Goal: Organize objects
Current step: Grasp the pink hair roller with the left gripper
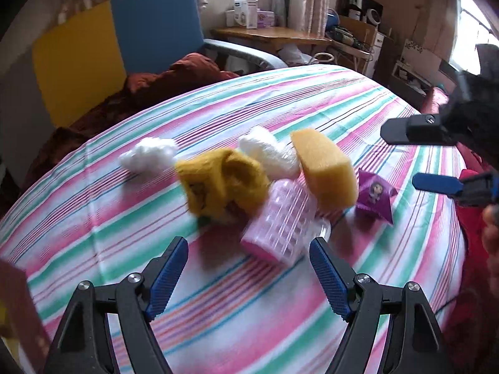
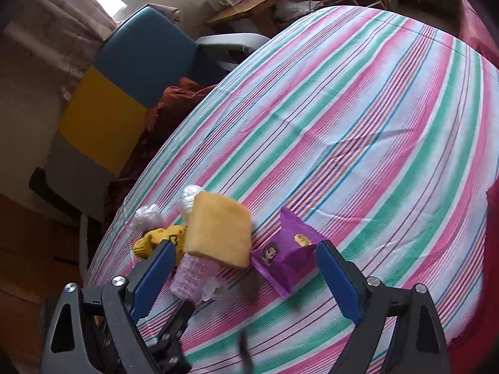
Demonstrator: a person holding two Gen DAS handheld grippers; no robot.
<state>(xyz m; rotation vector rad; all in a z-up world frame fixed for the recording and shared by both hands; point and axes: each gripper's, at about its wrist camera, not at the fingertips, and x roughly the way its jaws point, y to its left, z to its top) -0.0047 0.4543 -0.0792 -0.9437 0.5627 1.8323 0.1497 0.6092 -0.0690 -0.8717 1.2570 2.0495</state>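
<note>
Several small things lie in a pile on the striped bed sheet. A yellow sponge leans on a clear pink ribbed box. Left of them are a yellow knit piece and two white fluffy wads. A purple snack packet lies to the right. My left gripper is open just short of the pink box, its pads bare. My right gripper is open above the purple packet and the sponge, touching neither.
A rust-brown blanket is bunched at the bed's far left, against blue and yellow panels. A wooden desk with boxes stands behind. Red cloth and a person's hand are at the right edge.
</note>
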